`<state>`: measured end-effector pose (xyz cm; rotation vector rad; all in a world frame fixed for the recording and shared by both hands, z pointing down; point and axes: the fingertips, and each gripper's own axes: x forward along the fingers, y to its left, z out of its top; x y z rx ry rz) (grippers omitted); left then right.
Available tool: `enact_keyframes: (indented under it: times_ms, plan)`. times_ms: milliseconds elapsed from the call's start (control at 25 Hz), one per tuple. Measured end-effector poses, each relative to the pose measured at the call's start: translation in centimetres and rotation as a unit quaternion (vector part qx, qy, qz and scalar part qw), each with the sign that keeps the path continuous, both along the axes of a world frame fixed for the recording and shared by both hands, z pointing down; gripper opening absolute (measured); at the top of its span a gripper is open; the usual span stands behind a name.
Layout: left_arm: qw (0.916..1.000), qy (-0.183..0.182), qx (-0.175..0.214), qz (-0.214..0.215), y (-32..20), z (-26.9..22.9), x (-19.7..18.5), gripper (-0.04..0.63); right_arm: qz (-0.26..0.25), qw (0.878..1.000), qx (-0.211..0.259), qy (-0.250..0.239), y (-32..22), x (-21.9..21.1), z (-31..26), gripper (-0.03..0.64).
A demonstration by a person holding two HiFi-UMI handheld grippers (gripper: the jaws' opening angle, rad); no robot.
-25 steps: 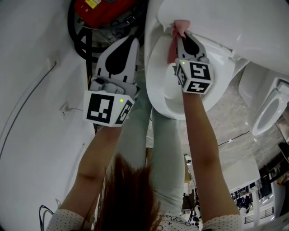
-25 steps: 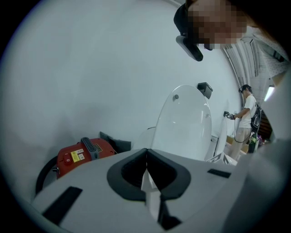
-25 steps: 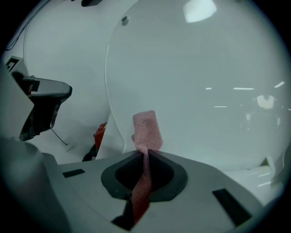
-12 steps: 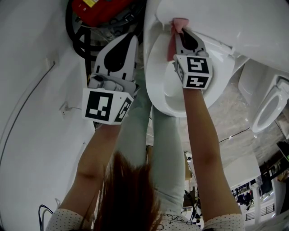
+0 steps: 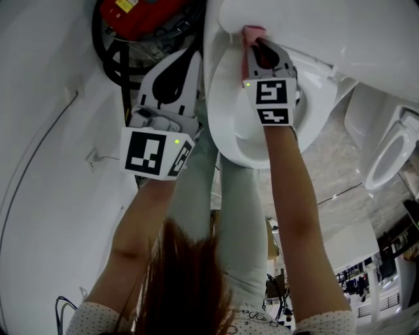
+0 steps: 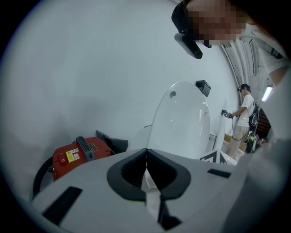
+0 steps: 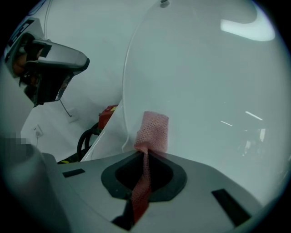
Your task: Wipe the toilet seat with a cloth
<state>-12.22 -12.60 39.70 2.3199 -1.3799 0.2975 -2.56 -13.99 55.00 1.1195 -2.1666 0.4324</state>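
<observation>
The white toilet seat (image 5: 222, 124) rings the bowl in the middle of the head view, with the raised lid (image 7: 204, 86) behind it. My right gripper (image 5: 252, 40) is shut on a pink cloth (image 7: 151, 132). The cloth's free end (image 5: 253, 33) presses against the back of the seat by the lid. My left gripper (image 5: 193, 55) is shut and holds nothing. It hovers left of the toilet, beside the seat's outer edge. In the left gripper view its jaws (image 6: 146, 154) meet, with the lid (image 6: 182, 118) ahead.
A red device (image 5: 141, 14) with black hoses (image 5: 111, 52) sits by the white wall (image 5: 46, 131) left of the toilet. A second toilet (image 5: 386, 157) stands at the right. A person (image 6: 243, 118) stands in the background.
My right gripper has slid with the cloth up and slightly left along the back of the seat. The left gripper has stayed about where it was.
</observation>
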Motion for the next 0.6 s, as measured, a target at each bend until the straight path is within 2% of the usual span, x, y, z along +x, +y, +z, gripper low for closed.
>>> enact_keyframes:
  times_ms: [600]
  plan:
    - [1.0000,-0.004,0.002,0.004,0.2,-0.3,1.1,-0.008,-0.054,0.998,0.028,0.013,0.1,0.0,-0.1,0.026]
